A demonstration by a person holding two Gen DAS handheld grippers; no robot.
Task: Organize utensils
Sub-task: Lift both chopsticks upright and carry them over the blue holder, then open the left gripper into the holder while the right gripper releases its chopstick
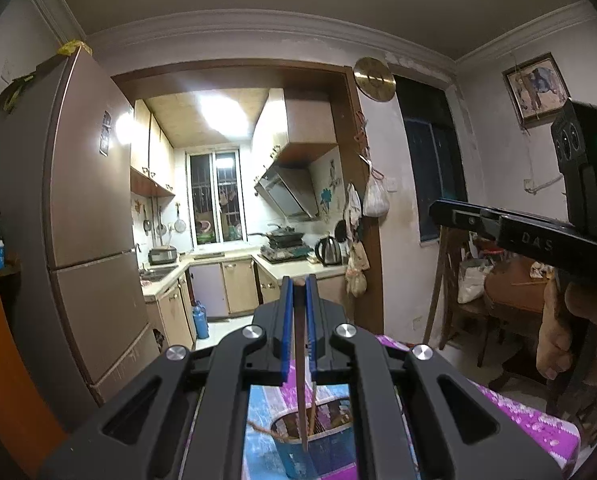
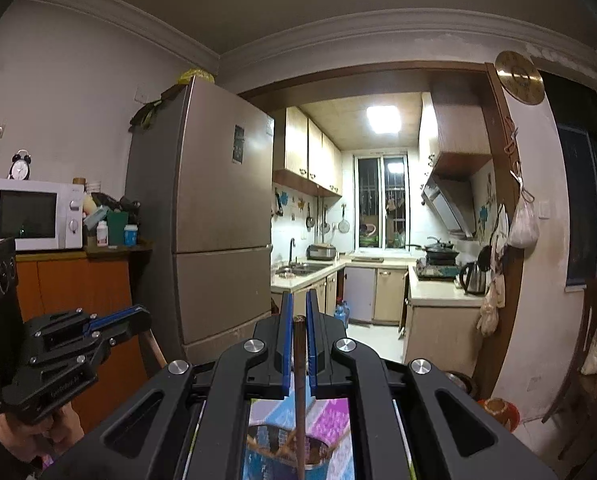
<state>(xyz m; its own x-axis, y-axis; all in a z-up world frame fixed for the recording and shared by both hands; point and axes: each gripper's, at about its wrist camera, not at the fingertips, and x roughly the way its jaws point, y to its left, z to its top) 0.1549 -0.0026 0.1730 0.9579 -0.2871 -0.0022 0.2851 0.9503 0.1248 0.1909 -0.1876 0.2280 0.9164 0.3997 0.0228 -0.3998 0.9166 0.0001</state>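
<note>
My left gripper (image 1: 298, 280) is shut on a brown wooden chopstick (image 1: 300, 364) that hangs straight down; its tip reaches into a round holder (image 1: 318, 444) on the table below, which has other chopsticks in it. My right gripper (image 2: 297, 295) is shut on another dark brown chopstick (image 2: 299, 392), also upright, over the same holder (image 2: 318, 454). The right gripper also shows in the left wrist view (image 1: 438, 210) at the right. The left gripper shows in the right wrist view (image 2: 142, 314) at the lower left.
The table has a pink and blue patterned cloth (image 1: 538, 420). A tall fridge (image 2: 218, 216) stands to the left of the kitchen doorway. A microwave (image 2: 34, 214) sits on an orange cabinet. Wooden chairs (image 1: 478, 312) stand at the right.
</note>
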